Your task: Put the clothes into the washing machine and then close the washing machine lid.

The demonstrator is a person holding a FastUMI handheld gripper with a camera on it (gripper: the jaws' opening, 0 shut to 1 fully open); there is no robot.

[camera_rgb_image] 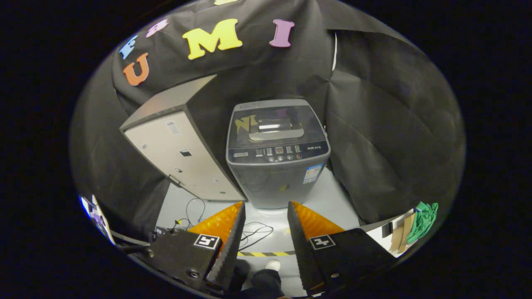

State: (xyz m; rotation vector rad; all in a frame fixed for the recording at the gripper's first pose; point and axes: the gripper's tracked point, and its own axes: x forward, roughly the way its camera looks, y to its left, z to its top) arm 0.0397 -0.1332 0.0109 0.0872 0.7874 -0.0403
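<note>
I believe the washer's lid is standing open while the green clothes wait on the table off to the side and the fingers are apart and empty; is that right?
Not quite: the gripper view shows the washer lid closed. The rest holds: green clothes lie on the table to the side, and the gripper fingers are apart and empty.

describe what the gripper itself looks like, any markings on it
The gripper has two long wedge-shaped fingers with sawtooth ridges along their inner edges. Each sits on a dark blocky carrier bearing a square black-and-white fiducial tag. A screw head shows on the left carrier. The jaws stand apart.
</note>
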